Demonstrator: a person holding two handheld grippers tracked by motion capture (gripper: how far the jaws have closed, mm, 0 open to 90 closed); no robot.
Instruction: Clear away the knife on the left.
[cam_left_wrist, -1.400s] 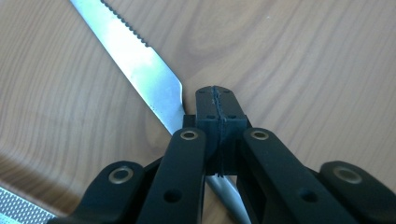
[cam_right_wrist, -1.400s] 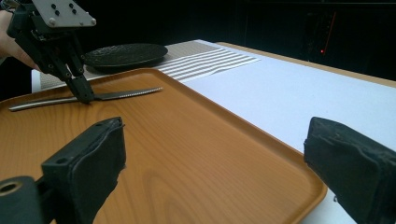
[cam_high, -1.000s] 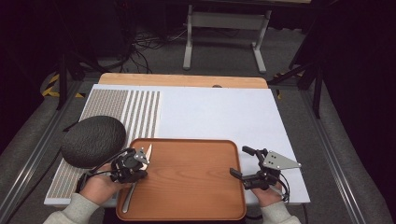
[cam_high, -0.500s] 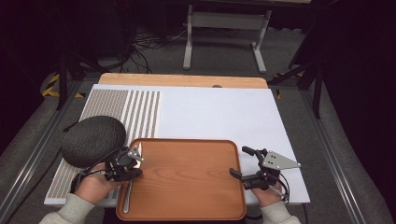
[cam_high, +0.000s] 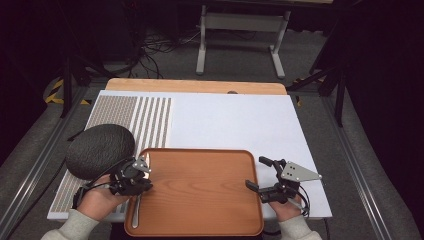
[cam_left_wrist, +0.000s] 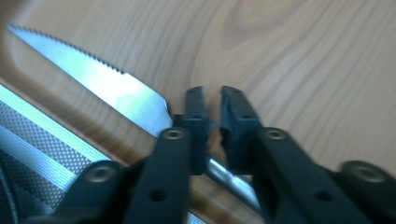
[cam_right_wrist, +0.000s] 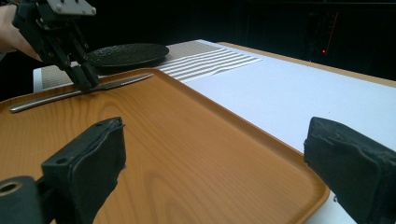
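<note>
Dark floor and black stands are surrounding the white-topped table (cam_high: 240, 125) where the work is going on. On it, the left gripper (cam_left_wrist: 212, 100) is hanging over the neck of a steel table knife with a serrated blade (cam_left_wrist: 107, 86), where blade meets handle. Its jaws have just been opening and are now standing a narrow gap apart, with the knife lying flat on the wood beneath them rather than pinched; the pads do not seem to be pressing on it. The knife is resting along the left edge of the orange-brown wooden tray with rounded corners (cam_high: 200, 190), blade pointing away from the person. Just left of the tray, a dark speckled round plate (cam_high: 100, 150) is sitting on the striped grey placemat (cam_high: 150, 120).

The right gripper (cam_high: 260, 173) is waiting over the tray's right rim, its jaws spread wide and holding nothing.

Judging from this, the knife is already placed on the tray and is being released; the left gripper is yet to lift clear, and the plate is yet to be handled.
</note>
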